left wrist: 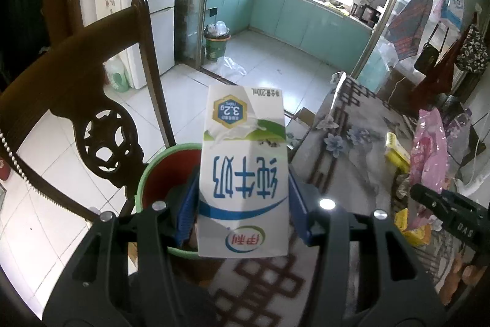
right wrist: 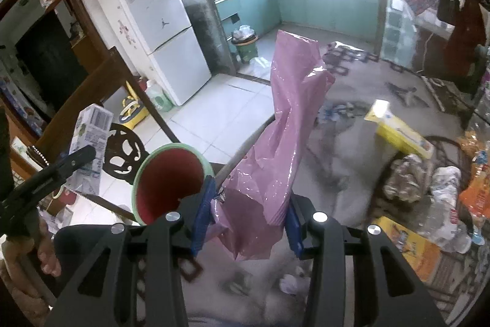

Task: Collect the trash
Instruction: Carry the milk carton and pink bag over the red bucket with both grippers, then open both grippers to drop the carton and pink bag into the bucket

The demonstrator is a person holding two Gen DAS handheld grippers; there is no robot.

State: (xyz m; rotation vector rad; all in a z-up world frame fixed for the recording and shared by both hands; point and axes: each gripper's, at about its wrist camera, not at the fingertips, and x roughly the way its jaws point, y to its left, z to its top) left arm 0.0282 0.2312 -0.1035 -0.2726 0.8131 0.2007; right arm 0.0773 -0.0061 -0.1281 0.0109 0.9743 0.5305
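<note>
Your left gripper (left wrist: 243, 201) has its jaws closed on a white milk carton (left wrist: 243, 173): the blue pads press its two sides low down, and the carton stands up between them with its print upside down to you. It hangs over the rim of the green bin with the red inside (left wrist: 159, 173), which stands just beside the worktop (left wrist: 346, 149) edge, in front of the dark wooden chair (left wrist: 101, 124).

Your right gripper (right wrist: 248, 219) has its jaws closed on a crumpled pink plastic bag (right wrist: 291, 118). The bag's lower folds are pinched between the pads and the rest rises loosely above them. It sits just to the right of the bin's mouth (right wrist: 168, 180), over the worktop edge. More litter lies on the worktop further right: a yellow box (right wrist: 401, 134) and crushed clear bottles (right wrist: 444, 204).
</note>
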